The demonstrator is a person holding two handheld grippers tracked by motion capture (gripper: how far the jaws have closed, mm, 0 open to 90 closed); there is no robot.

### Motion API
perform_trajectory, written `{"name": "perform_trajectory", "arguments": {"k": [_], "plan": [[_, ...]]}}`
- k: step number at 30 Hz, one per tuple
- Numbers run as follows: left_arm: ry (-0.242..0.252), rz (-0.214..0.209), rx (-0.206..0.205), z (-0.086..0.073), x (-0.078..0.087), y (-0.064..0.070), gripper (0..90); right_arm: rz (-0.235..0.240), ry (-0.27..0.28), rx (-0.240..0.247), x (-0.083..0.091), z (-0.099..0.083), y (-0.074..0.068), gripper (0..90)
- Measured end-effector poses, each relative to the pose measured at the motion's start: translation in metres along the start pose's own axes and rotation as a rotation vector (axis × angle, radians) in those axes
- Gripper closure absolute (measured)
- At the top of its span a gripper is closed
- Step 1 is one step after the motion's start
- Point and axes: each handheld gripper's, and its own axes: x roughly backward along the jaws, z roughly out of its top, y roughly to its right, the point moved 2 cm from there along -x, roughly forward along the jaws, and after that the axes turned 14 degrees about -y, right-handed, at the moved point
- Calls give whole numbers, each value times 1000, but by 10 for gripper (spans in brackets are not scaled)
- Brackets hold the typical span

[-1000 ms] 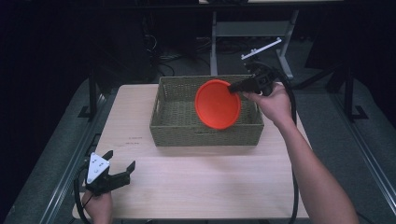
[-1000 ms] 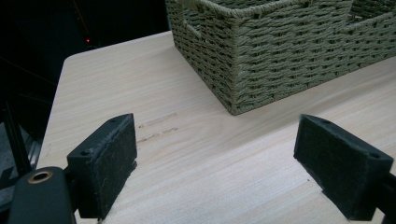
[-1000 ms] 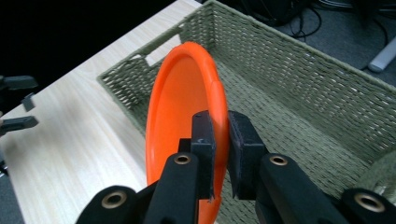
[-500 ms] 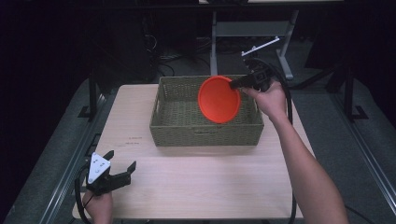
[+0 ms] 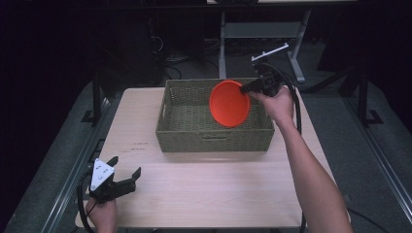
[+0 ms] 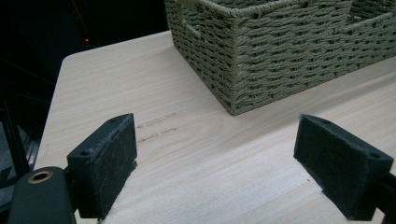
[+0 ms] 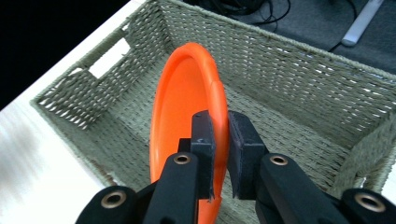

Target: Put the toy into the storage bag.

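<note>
dark room, metal stand legs and cables on the floor behind; a pale wood table [image 5: 204, 194] carries a woven green basket [image 5: 214, 141] at its 12 o'clock half. step in hand, as i judge it: placing the orange plate [image 5: 229, 103] into the basket. my right gripper [image 5: 248, 88] is clenched on the plate's rim at about the plate's 2 o'clock in the high view, holding it on edge, tilted, above the basket's interior toward its 3 o'clock side. in the right gripper view the two pads pinch the rim from either side, with the plate [image 7: 187, 121] hanging over the basket floor [image 7: 289, 135], not touching it as far as i can tell. the plate is round, plain glossy orange, shallow, with a raised lip; likely light, rigid plastic. my left gripper [image 5: 127, 173] rests at the table's 7 o'clock corner, jaws spread wide and holding nothing, well apart from the basket [image 6: 280, 51]. next move, in my judgement: lower the plate, tip it toward flat, then release once it rests on the weave.
</note>
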Motion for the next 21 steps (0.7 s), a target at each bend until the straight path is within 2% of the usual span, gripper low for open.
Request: {"name": "perform_trajectory", "arguments": {"k": [4,6,8,12,21], "plan": [[1,14,-4,0,1,-1,127,-3,8,-6,-5,-3,3,816],[11,12,25,-1,2,-4,128,1,8,-25,-11,-5,7,815],[15,6,34,-2,2,-6,127,3,3,-32,-15,-5,9,815],[5,14,15,-1,1,-5,127,-12,-15,-24,-24,-4,9,814],[4,6,21,-1,1,-4,127,-23,-49,-26,-45,-5,9,814]]}}
